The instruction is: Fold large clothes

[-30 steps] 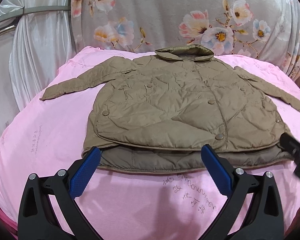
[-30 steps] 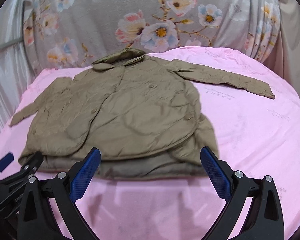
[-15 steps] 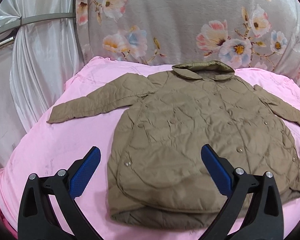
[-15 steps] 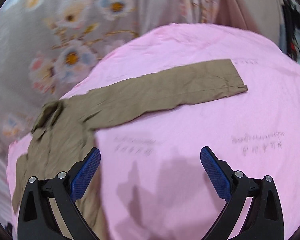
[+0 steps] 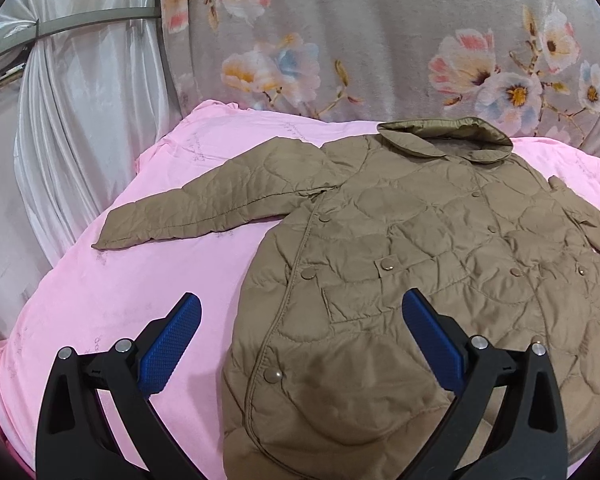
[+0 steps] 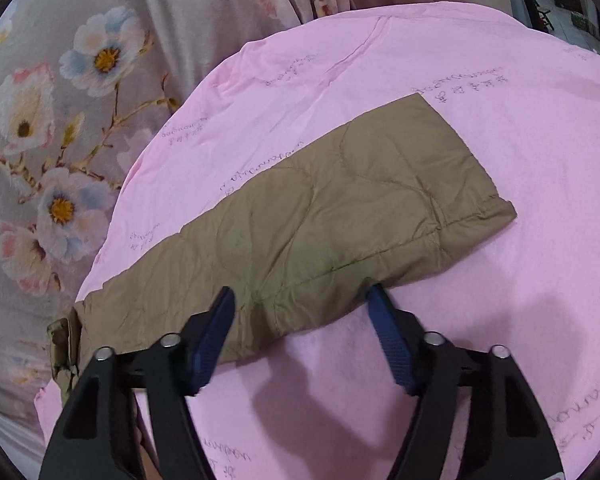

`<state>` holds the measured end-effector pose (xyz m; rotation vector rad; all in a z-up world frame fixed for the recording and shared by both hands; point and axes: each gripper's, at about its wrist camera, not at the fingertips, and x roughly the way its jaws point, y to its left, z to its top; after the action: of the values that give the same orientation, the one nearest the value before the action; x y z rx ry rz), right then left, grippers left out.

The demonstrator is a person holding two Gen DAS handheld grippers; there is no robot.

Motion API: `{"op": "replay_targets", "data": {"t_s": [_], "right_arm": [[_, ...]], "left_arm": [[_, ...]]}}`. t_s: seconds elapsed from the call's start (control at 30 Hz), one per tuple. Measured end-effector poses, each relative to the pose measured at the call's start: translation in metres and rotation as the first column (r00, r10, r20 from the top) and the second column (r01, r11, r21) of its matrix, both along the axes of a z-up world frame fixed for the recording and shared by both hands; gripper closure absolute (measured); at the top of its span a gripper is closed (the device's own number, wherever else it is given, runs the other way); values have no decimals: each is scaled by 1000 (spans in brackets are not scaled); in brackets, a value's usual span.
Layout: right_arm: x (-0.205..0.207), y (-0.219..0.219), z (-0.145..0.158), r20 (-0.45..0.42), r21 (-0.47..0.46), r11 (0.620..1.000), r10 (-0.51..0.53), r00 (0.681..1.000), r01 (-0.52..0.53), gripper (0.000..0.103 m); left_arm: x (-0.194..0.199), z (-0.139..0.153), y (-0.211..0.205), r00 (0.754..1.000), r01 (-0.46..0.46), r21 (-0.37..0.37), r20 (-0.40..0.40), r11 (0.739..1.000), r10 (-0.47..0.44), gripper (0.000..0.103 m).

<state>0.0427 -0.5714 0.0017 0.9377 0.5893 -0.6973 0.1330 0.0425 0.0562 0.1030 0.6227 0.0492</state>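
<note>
Left tool [image 5: 300, 320] gaping wide over the quilted tan jacket's [image 5: 420, 280] front — nothing gripped. Right tool [image 6: 300, 304] closing, jaws straddling the near edge of the jacket's sleeve [image 6: 332, 216], pads not yet pressing. Jacket lies flat, buttoned, on the pink bed sheet [image 5: 140, 280]; collar toward the far edge, floral curtain [image 5: 380, 40] behind.

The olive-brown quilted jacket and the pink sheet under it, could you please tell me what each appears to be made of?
Olive-brown quilted jacket: probably thin nylon or polyester shell over padding, judging by its faint sheen, puffy stitched curves and metal-looking snaps. Pink sheet: matte woven fabric, perhaps cotton, with soft creases and printed script.
</note>
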Motion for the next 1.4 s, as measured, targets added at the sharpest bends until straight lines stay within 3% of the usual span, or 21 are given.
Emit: {"op": "replay_targets", "data": {"t_s": [0.07,0.13,0.23,0.33,0.47,0.6,0.77,0.9,1.0,1.07,1.2,1.3,1.4], "right_arm": [[8,-4,2,13,8,1000,-8,1000,8,86],[19,0,14,42,-13,1000,-4,999,5,94],[46,30,54,81,-142,988,76,994,-64,97],[84,92,104,115,-280,935,259,959,-219,97],[136,194,150,106,-414,806,504,857,-423,97],[180,290,162,74,-448,677,679,731,-584,97],[223,393,138,-3,-428,536,805,594,-728,97],[246,441,101,-82,-383,452,852,517,-806,90],[249,464,87,-99,-362,414,874,476,-835,73],[241,468,91,-73,-384,406,882,466,-829,57],[221,456,110,-65,-473,417,862,503,-776,51],[210,418,116,-47,-475,487,818,573,-733,46],[200,368,105,-35,-430,586,749,662,-686,45]], "left_arm": [[4,-1,2,1000,-2,-3,-2,1000,2,5],[8,-2,5,1000,-8,-1,-4,1000,8,5],[13,-3,9,1000,-26,8,-9,1000,26,5],[19,-5,16,999,-48,-5,-25,999,48,5],[23,-8,31,996,-78,-36,-47,996,76,5],[24,-9,45,994,-100,-46,-50,994,97,5],[27,-10,63,992,-120,-64,-53,991,117,5],[34,-13,72,991,-114,-92,-78,989,107,5],[40,-12,73,992,-89,-133,-98,987,76,5],[46,-8,70,994,-61,-165,-100,984,44,5],[69,4,54,991,28,-265,-118,964,-61,5],[90,5,35,984,75,-317,-132,946,-122,5],[122,-10,14,963,89,-371,-205,924,-175,5]]}}
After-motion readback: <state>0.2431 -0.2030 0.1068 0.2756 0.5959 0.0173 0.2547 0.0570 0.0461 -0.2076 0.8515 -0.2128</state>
